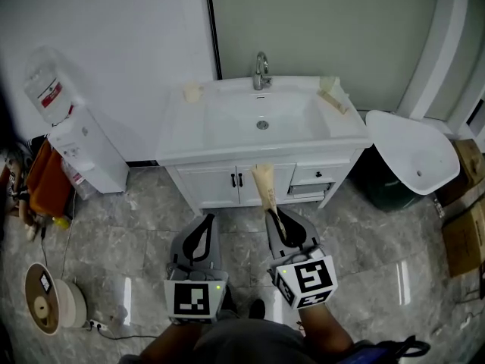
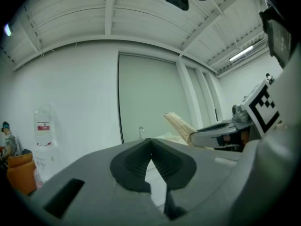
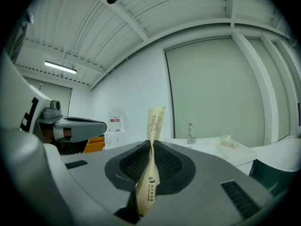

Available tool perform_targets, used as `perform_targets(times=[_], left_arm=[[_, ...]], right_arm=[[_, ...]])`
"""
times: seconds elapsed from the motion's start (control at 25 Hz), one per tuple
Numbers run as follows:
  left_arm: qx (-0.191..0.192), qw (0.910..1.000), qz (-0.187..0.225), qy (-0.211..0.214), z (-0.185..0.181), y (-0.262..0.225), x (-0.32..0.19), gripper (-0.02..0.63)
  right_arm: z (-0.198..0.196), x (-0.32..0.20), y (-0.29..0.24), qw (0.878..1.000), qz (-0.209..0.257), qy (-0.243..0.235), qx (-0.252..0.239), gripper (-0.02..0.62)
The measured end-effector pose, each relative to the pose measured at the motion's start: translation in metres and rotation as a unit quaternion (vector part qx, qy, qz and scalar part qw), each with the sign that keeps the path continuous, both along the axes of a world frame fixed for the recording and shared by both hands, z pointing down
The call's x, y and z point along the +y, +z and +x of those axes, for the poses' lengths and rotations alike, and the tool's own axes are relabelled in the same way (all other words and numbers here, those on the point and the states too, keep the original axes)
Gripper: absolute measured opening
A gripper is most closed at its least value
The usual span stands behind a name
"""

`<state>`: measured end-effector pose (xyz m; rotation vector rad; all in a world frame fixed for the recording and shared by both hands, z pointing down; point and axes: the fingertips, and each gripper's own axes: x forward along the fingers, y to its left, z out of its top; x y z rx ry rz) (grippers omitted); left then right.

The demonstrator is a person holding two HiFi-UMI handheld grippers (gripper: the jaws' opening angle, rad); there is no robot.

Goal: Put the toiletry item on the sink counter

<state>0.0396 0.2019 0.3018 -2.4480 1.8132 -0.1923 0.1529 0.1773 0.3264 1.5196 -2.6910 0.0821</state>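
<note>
Right tool [image 1: 277, 218]: jaws closed on a slim beige toiletry packet [image 1: 264, 184], gripped low on its length. Most of the packet sticks out past the jaw tips, and the rest trails back between the jaws. The right gripper view shows it [image 3: 153, 140] pinched edge-on and slightly twisted.
Left tool [image 1: 206, 222]: jaws closed tip to tip [image 2: 151, 142] with nothing between them. It is held just left of the right tool.

The packet is in the air, short of the sink counter [image 1: 178, 146], which lies ahead of both tools and is not yet reached.

Risks (my judgement):
- The grip is narrow and the wrapper is thin and flexible, so the packet may rotate or slip in the jaws during the reach.
- The flat ledges are thin strips around the basin [image 1: 254, 116]. Releasing over the middle would drop the packet into the bowl, not onto the counter.
- The overhanging end reaches the counter first and may snag on its front edge.

Surroundings:
- Faucet [image 1: 261, 70] straight ahead, at the far edge.
- A small pale item [image 1: 192, 92] sits on the far-left corner, and more pale items [image 1: 331, 93] on the far-right corner, so both corners are partly taken.
- Water dispenser [image 1: 76, 139] well to the left.
- A white basin-shaped piece [image 1: 413, 150] and cardboard boxes [image 1: 464, 226] to the right, clear of the path.
</note>
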Motion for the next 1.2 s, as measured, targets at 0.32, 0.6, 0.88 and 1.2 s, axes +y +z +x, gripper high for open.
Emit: perform_targets(times=[0.32,0.6,0.88,1.2], left_arm=[[0.019,0.9998,-0.003,-0.010,-0.020,0.010,-0.030,0.011],[0.022,0.9995,-0.022,-0.008,-0.050,0.029,-0.086,0.011],[0.029,0.9988,-0.039,0.007,-0.073,0.044,-0.161,0.011],[0.040,0.9987,-0.027,0.011,-0.105,0.036,-0.222,0.011]], right_arm=[[-0.013,-0.028,0.016,1.000,-0.020,-0.005,0.013,0.037],[-0.042,-0.078,0.036,0.998,-0.060,0.002,0.025,0.037],[-0.074,-0.153,0.049,0.999,-0.047,0.006,0.023,0.037],[-0.104,-0.213,0.041,0.999,-0.039,0.015,0.031,0.037]])
